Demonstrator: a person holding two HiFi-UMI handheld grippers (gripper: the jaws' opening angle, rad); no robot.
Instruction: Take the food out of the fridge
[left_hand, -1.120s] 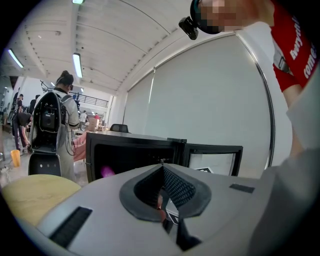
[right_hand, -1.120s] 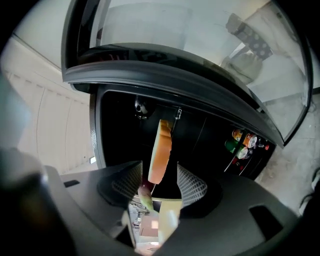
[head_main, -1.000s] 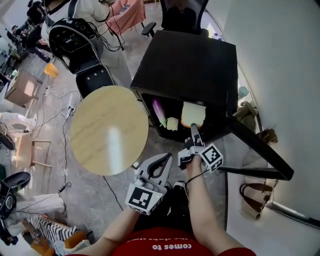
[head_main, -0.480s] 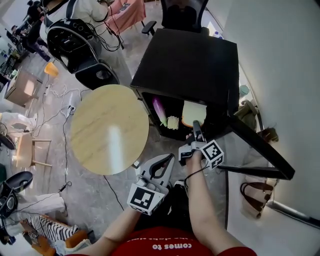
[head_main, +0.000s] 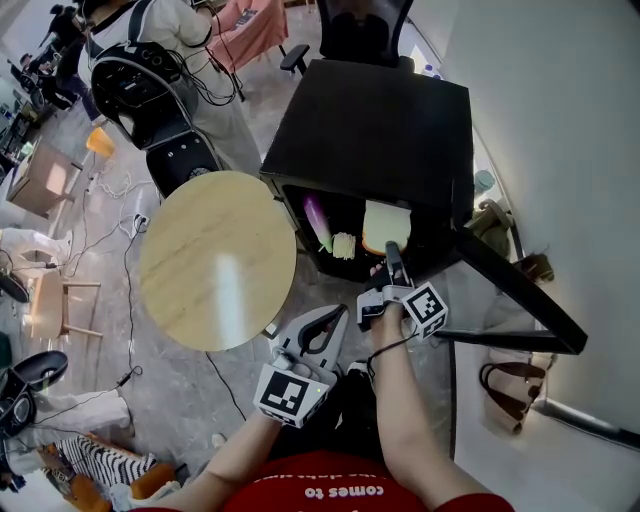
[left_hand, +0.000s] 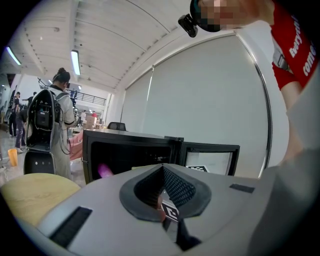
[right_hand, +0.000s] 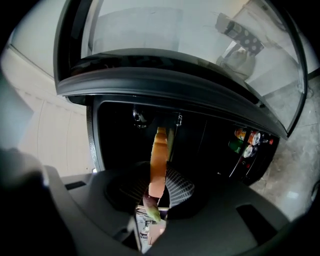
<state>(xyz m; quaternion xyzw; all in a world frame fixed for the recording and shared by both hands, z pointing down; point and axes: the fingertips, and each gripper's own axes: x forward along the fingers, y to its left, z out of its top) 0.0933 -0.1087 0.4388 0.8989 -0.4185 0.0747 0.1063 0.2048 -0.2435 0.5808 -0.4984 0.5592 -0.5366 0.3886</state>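
Note:
A black mini fridge stands on the floor with its door swung open to the right. Inside are a purple vegetable, a small yellow food item and a slice of bread. My right gripper reaches into the fridge opening. In the right gripper view the bread slice stands edge-on between the closing jaws of the right gripper, and the pads touch its sides. My left gripper hangs back in front of the fridge, shut and empty; the left gripper faces the purple vegetable.
A round wooden table stands just left of the fridge. Drink cans sit in the door shelf. A person with gear on the back and an office chair are behind. Bags lie right of the door.
The right gripper has edged a little further into the fridge opening at the bread slice. The left gripper has stayed put. The person at the back has shifted.

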